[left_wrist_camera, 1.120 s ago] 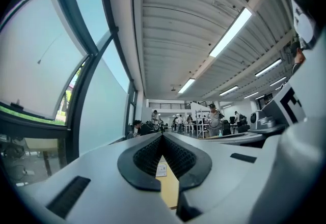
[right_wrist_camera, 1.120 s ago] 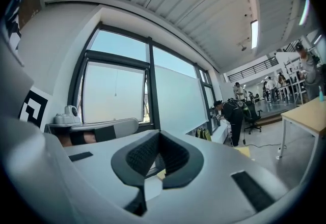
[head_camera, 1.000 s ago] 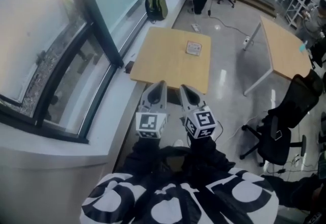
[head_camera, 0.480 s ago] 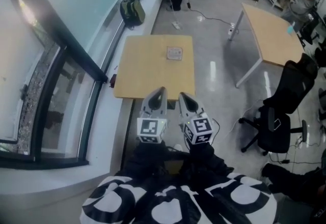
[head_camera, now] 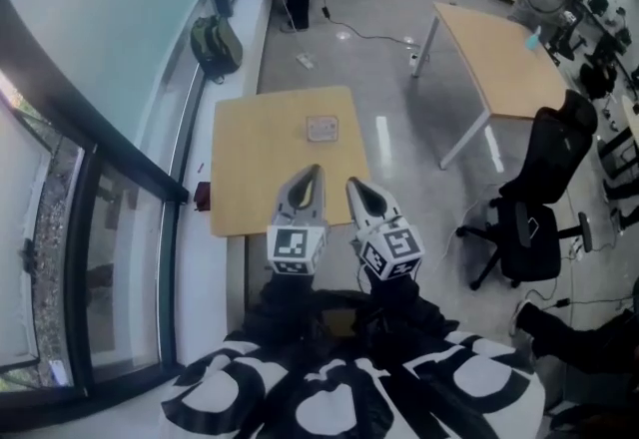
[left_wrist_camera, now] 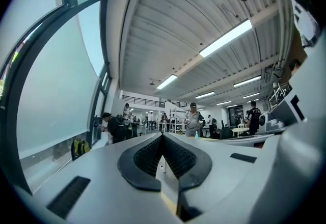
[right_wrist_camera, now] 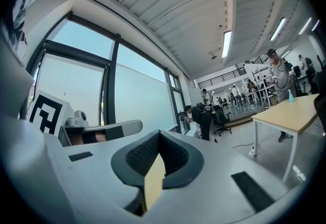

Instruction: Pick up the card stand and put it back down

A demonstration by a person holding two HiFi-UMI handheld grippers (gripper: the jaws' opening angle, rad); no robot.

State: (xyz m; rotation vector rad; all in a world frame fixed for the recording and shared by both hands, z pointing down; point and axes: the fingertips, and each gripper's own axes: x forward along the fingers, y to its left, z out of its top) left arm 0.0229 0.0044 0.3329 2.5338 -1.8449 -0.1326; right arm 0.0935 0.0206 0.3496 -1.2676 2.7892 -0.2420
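Observation:
The card stand (head_camera: 321, 129) is a small pale square thing on the far half of a light wooden table (head_camera: 250, 178) in the head view. Both grippers are held side by side close to my body, at the table's near edge and well short of the stand. My left gripper (head_camera: 312, 171) (left_wrist_camera: 163, 136) has its jaws closed together with nothing between them. My right gripper (head_camera: 351, 184) (right_wrist_camera: 159, 134) is likewise shut and empty. Neither gripper view shows the stand; both look out level across the room.
A second wooden table (head_camera: 499, 58) stands to the right and a black office chair (head_camera: 534, 218) nearer on the right. A green backpack (head_camera: 215, 46) leans by the window ledge at the left. People stand at the room's far end.
The table with the card stand has come closer and now sits straight ahead of the grippers. Both grippers kept their place side by side and stayed shut.

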